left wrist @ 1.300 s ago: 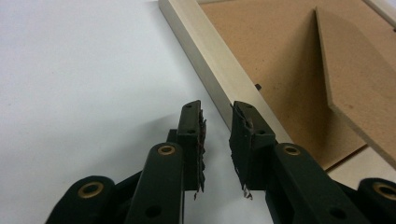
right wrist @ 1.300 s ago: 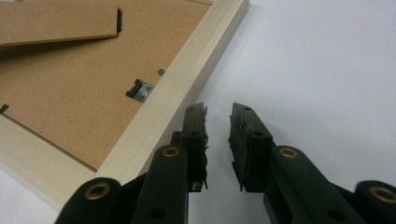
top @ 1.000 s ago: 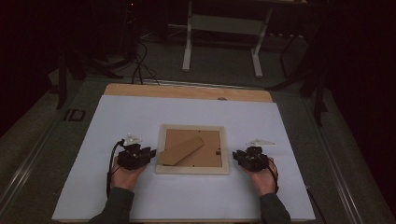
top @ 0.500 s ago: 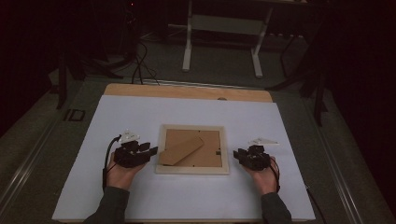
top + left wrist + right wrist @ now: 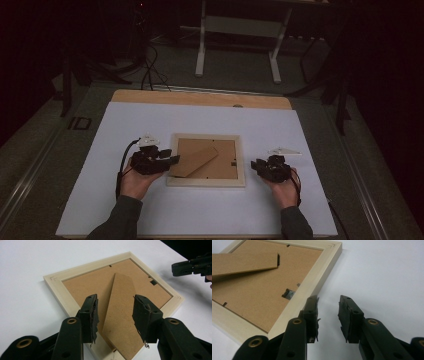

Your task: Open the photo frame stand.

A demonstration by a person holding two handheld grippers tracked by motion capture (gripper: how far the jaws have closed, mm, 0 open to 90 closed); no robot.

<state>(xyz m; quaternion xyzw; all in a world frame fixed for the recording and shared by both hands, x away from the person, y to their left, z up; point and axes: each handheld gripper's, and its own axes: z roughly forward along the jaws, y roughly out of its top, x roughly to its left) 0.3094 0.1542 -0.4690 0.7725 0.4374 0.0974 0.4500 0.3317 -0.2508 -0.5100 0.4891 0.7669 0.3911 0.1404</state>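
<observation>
**Grippers flank a face-down picture frame**

The wooden picture frame [image 5: 206,161] lies back-up in the middle of the white table [image 5: 320,150], its cardboard stand [image 5: 120,315] unfolded. The left gripper [image 5: 115,312] hovers over the stand's end, its jaws having just been opening, nothing pinched. The right gripper [image 5: 328,315] sits just beside the frame's right edge, jaws apart and empty.

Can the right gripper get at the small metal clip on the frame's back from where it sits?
Probably yes. The right gripper sits open just outside the picture frame rim, and the metal clip lies just inside it, with nothing covering it; the stand flap rests farther off.
</observation>
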